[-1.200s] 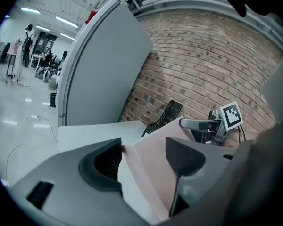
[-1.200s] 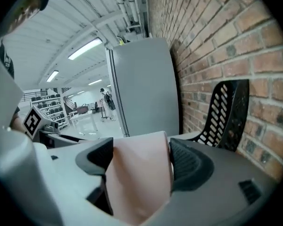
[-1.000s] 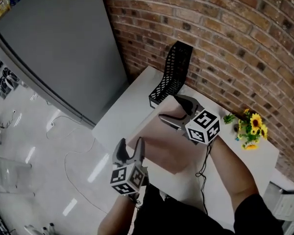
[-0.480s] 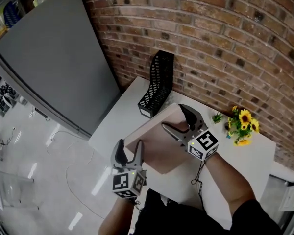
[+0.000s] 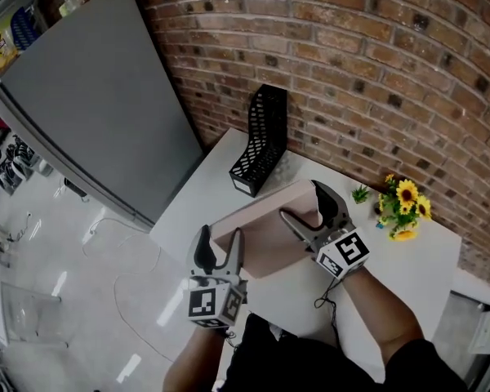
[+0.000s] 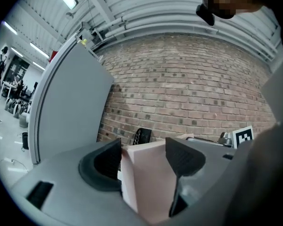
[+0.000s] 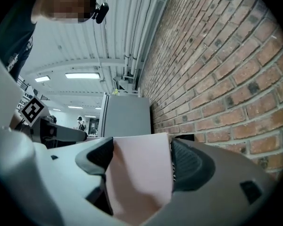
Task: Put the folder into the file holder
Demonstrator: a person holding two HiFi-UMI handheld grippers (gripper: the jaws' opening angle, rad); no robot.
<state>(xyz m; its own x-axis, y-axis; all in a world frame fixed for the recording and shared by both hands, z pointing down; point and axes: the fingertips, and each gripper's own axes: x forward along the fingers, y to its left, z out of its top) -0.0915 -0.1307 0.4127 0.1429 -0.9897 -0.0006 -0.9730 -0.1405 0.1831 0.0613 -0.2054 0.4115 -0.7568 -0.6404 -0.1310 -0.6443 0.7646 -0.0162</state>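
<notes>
The pink folder is held tilted above the white table, near its left edge. The left gripper clamps the folder's near corner; the right gripper pinches its far side. The black mesh file holder stands at the table's far left corner by the brick wall, apart from the folder. Sunflowers sit at the far edge.

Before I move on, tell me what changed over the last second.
The folder has tipped up from lying nearly flat on the table: its far edge is now raised, with the left gripper and the right gripper both clamped on it. The file holder still stands by the brick wall, and the sunflowers have not moved.
</notes>
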